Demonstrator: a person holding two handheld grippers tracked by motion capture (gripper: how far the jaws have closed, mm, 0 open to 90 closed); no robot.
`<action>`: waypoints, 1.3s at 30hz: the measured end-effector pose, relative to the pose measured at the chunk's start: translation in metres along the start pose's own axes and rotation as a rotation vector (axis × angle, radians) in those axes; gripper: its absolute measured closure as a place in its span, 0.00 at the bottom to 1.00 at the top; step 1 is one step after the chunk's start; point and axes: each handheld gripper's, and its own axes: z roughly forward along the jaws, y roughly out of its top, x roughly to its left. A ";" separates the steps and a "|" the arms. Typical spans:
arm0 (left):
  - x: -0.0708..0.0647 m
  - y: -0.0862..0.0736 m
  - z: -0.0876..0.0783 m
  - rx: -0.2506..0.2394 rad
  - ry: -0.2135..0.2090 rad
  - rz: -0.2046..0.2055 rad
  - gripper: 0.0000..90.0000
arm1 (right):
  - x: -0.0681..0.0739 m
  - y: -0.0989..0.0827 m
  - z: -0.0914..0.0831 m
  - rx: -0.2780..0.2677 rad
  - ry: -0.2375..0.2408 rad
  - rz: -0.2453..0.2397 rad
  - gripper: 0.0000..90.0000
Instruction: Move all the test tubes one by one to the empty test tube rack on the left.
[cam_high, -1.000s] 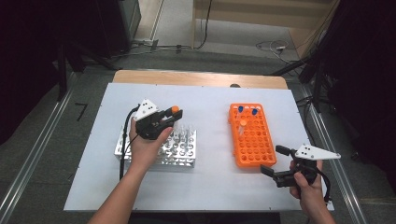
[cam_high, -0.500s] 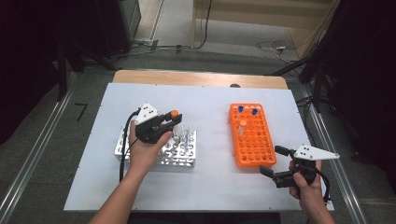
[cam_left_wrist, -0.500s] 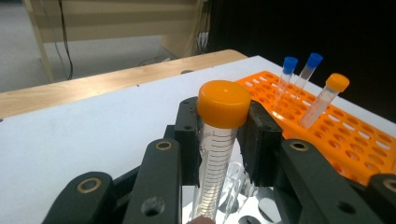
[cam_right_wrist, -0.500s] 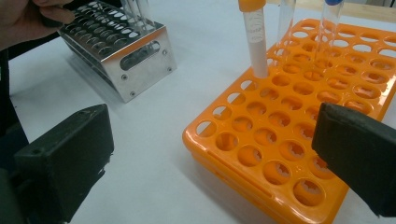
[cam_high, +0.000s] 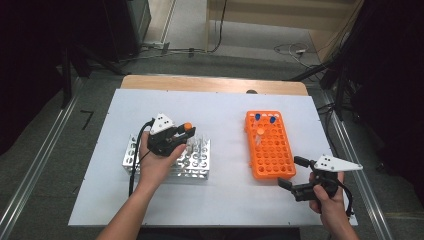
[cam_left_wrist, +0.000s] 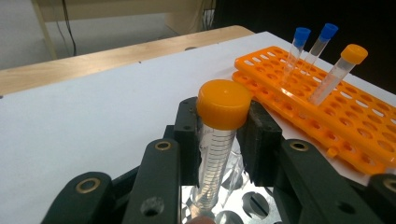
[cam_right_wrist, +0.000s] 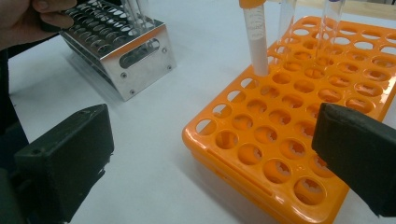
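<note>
**Left gripper pinches orange-capped tube over metal rack**

The left gripper clamps a clear graduated tube with an orange screw cap just below the cap, upright above the shiny metal tube rack at table left. The right gripper, jaws spread and empty, rests near the orange plastic rack.
</note>
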 end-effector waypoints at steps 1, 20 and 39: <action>0.000 0.000 0.000 0.002 -0.001 -0.004 0.78 | 0.000 0.000 0.000 0.000 0.000 0.001 0.00; -0.007 -0.001 -0.022 -0.030 -0.065 -0.023 0.21 | 0.003 0.006 0.011 0.006 -0.003 0.001 0.00; -0.037 -0.015 -0.052 -0.049 -0.170 0.008 0.00 | -0.009 0.027 0.047 0.011 -0.022 0.039 0.05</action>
